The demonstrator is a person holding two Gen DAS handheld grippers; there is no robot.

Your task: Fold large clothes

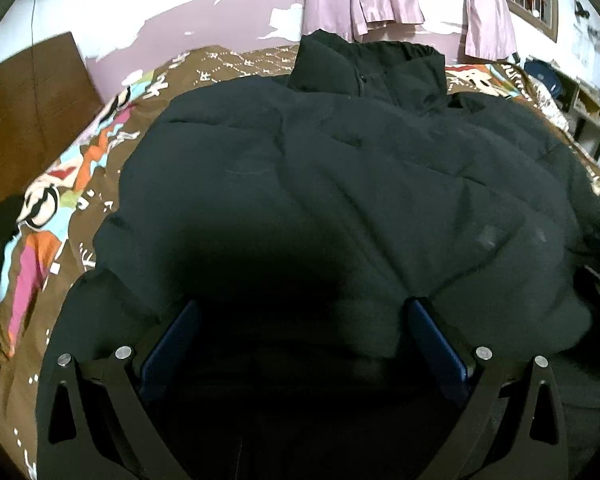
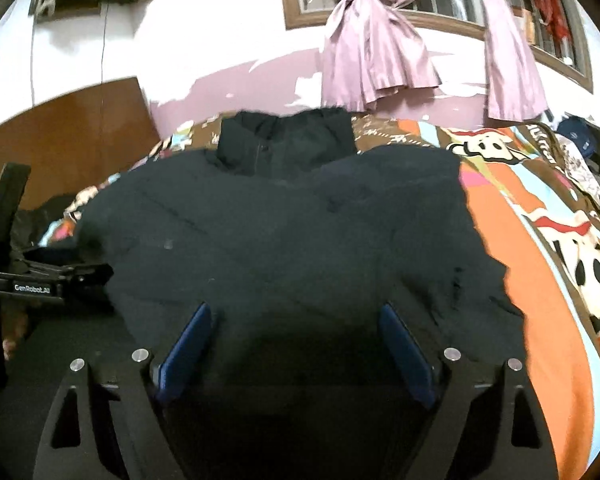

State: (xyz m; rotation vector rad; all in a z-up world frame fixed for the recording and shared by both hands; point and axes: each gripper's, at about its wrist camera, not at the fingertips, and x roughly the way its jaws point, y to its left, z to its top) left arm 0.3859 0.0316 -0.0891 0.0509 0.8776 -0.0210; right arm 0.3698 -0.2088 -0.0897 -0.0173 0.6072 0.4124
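- Left gripper (image 1: 300, 308) stood spread wide, nothing pinched, above the black jacket (image 1: 320, 184).
- Right gripper (image 2: 296, 312) likewise gaped over it.
- Jacket's collar (image 2: 288, 140) pointed towards the far wall.

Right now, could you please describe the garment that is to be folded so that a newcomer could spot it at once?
Find the bed with the brown cartoon-print bedspread beneath the window's tied pink satin curtains. Spread across it lies a big black padded jacket, its stand-up collar towards the wall. It is the only plain dark, puffy thing on that colourful cover.
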